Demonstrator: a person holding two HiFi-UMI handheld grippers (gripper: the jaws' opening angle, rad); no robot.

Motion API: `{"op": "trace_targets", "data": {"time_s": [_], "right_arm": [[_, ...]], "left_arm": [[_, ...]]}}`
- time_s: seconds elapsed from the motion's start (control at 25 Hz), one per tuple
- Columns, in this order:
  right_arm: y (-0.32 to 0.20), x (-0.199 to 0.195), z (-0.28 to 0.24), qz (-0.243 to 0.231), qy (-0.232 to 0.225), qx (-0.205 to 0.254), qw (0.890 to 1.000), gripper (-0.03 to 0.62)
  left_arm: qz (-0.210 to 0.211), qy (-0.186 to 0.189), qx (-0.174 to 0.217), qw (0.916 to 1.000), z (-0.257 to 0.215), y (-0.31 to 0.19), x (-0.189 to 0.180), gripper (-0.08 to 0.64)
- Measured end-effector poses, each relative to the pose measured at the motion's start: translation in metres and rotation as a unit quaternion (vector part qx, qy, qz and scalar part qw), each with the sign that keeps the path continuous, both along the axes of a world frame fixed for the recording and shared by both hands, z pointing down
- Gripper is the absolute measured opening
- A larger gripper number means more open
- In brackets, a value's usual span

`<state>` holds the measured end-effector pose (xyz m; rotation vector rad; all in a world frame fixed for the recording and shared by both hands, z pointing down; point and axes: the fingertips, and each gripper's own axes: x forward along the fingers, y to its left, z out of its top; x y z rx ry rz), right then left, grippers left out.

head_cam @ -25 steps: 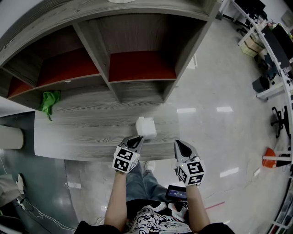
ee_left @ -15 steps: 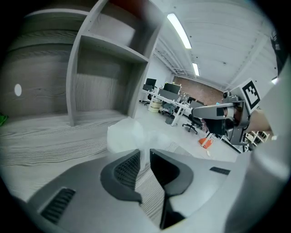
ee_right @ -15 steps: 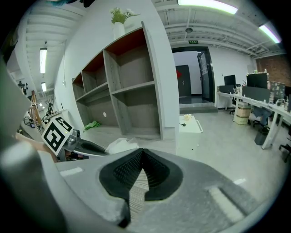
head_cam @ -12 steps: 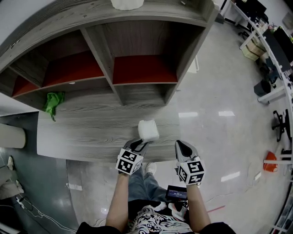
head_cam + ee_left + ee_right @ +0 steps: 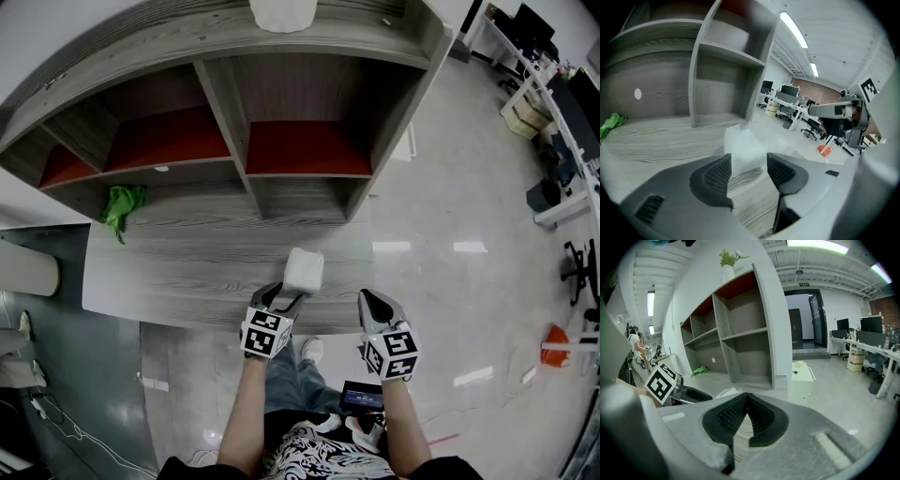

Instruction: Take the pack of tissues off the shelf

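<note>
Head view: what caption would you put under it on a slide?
Left gripper, jaws just opened, with the tissue pack between their tips on the counter; right gripper shut beside it.

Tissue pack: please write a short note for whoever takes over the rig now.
Left tool: jaws have just been opening, now wide apart; the tissue pack sits between their tips, not pressed.
Right tool: shut, empty.
The pack rests on the wooden counter near its front edge, below the shelf.
Done: pack off the shelf, released.
Left: probably only to draw the left tool back.
</note>
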<state>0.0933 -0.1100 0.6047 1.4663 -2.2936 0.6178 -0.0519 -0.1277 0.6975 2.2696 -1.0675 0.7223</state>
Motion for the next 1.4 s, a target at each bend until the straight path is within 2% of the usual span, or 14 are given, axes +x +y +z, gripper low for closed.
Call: {"op": "trace_targets", "data": {"time_s": [0.16, 0.36, 0.56, 0.72, 0.84, 1.0, 1.16, 1.4], "right_arm": [[-0.003, -0.002, -0.004, -0.003, -0.002, 0.006, 1.0, 0.003], [-0.008, -0.003, -0.014, 0.001, -0.012, 0.014, 1.0, 0.003], [-0.015, -0.009, -0.029, -0.003, -0.016, 0.031, 0.999, 0.003], [-0.022, -0.012, -0.043, -0.006, -0.021, 0.047, 0.999, 0.003], [-0.026, -0.016, -0.053, -0.01, -0.024, 0.059, 0.998, 0.003], [-0.035, -0.024, -0.073, -0.014, -0.029, 0.083, 0.996, 0.003], [-0.042, -0.026, -0.094, -0.017, -0.029, 0.106, 0.994, 0.003], [-0.047, -0.025, -0.118, -0.019, -0.022, 0.132, 0.991, 0.003]], "left_arm": [[-0.025, 0.005, 0.023, 0.9994, -0.009, -0.005, -0.008, 0.221], [-0.043, 0.036, 0.047, 0.9973, -0.034, -0.013, -0.009, 0.221], [-0.042, 0.039, 0.075, 0.9956, -0.061, -0.019, -0.01, 0.219], [-0.045, 0.067, 0.094, 0.9922, -0.092, -0.024, -0.008, 0.218], [-0.055, 0.091, 0.124, 0.9866, -0.126, -0.03, -0.011, 0.174], [-0.06, 0.11, 0.172, 0.9771, -0.176, -0.042, -0.018, 0.037], [-0.064, 0.126, 0.189, 0.9717, -0.209, -0.048, -0.021, 0.015], [-0.083, 0.104, 0.19, 0.9727, -0.222, -0.055, -0.026, 0.008]]}}
